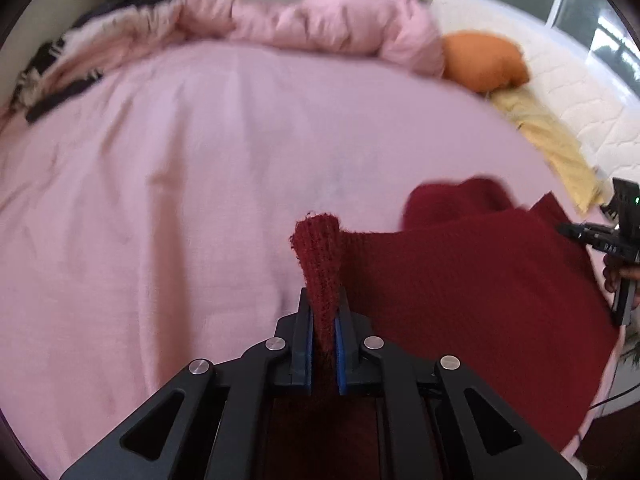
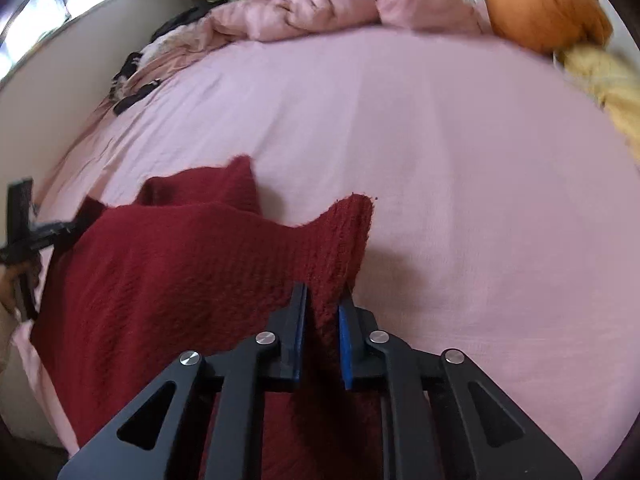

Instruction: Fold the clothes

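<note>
Now each tool, left tool and right tool, pinches a corner of the red knit, which stretches between them over the bed.

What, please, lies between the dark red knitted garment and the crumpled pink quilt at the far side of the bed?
Only bare pink bedsheet separates the dark red knitted garment from the crumpled pink quilt; both wrist views show it.

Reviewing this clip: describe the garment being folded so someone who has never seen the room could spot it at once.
On the pink bedsheet, look at the near edge. The dark red knit garment lies there, a corner pinched in the left gripper and another in the right gripper. Its deep red, ribbed knit differs from the orange cushion and the yellow cloth.
</note>
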Action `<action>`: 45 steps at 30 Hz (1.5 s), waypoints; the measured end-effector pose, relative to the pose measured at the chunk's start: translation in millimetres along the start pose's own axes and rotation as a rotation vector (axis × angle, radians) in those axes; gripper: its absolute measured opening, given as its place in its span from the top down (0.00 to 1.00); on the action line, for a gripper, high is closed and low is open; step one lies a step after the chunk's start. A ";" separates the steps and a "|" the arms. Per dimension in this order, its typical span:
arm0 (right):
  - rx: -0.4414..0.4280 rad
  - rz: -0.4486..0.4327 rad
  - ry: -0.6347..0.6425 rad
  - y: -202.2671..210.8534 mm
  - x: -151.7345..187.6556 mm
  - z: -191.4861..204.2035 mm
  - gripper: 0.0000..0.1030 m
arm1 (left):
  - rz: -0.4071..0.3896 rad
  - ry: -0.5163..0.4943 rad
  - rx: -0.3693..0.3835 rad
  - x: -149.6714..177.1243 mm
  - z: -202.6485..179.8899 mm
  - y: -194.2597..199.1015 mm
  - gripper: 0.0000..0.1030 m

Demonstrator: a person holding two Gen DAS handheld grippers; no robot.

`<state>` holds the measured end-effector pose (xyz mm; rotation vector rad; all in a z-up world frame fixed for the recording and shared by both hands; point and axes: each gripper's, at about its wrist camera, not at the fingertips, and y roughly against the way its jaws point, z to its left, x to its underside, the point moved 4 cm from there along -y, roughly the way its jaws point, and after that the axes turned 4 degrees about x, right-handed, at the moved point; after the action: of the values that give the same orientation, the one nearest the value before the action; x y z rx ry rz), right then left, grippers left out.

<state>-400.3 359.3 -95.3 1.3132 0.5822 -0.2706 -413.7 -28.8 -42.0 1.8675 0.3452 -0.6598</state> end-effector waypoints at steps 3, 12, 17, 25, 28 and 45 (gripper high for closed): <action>-0.049 -0.088 0.007 45.0 -0.6 13.1 0.88 | -0.090 0.000 0.047 -5.1 -20.9 48.3 0.91; -0.134 -0.276 0.068 218.6 42.6 75.3 0.89 | -0.287 -0.047 0.174 41.7 -99.8 218.4 0.91; -0.186 -0.311 0.099 316.4 112.2 102.2 0.89 | -0.309 -0.073 0.229 116.1 -122.1 302.3 0.91; -0.217 -0.088 0.010 354.5 274.9 109.4 0.89 | -0.121 0.087 0.174 285.4 -108.2 322.0 0.91; -0.181 0.082 -0.061 323.9 333.8 112.2 0.89 | 0.003 0.179 0.143 353.4 -97.3 290.4 0.91; 0.092 0.173 -0.151 314.5 367.8 104.5 0.88 | -0.011 0.264 -0.061 381.5 -81.3 320.6 0.86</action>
<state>88.4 387.4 -20.8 1.4090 0.3301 -0.2537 84.0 -103.5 -1.2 1.8983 0.5407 -0.4050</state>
